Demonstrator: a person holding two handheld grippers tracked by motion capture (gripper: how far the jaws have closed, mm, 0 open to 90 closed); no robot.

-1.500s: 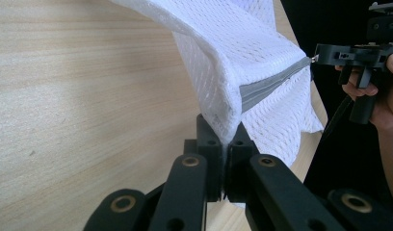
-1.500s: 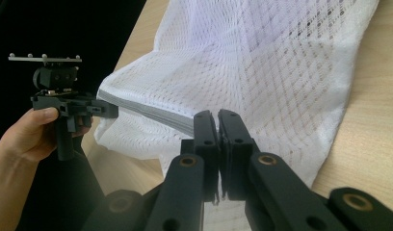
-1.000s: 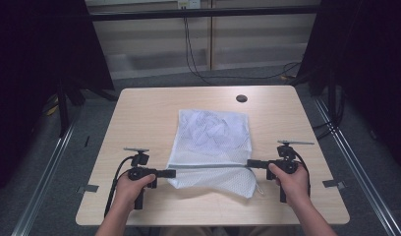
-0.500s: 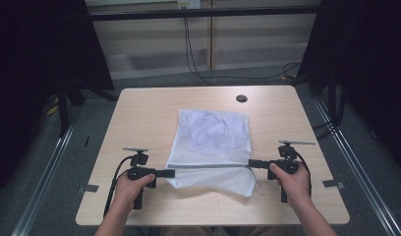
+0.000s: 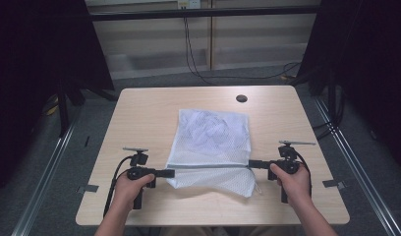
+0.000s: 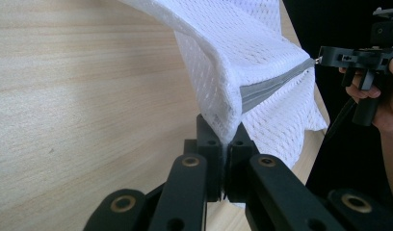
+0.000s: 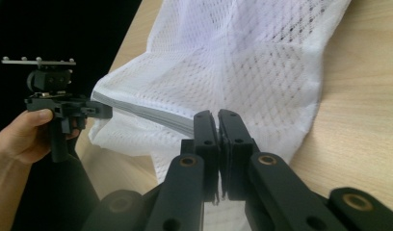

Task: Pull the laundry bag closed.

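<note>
A white mesh bag [image 5: 211, 135] lies in the middle of the wooden table [image 5: 139, 113], its near edge lifted and stretched between both grippers. A grey zipper [image 5: 208, 167] runs along that taut edge. My left gripper [image 5: 171, 172] is shut on the bag's left corner; in the left gripper view its jaws [image 6: 227, 137] pinch the mesh bag [image 6: 242, 43] just beside the zipper's [image 6: 271, 86] end. My right gripper [image 5: 249, 163] is shut on the zipper's right end; in the right gripper view [image 7: 217, 120] the mesh bag [image 7: 242, 62] spreads beyond the closed jaws.
A dark round hole [image 5: 241, 98] sits near the table's far edge. The table's near edge [image 5: 213, 222] runs just behind both hands. Black curtains stand to either side, and cables [image 5: 193, 54] hang at the back wall. Metal rails [image 5: 356, 162] run along the floor.
</note>
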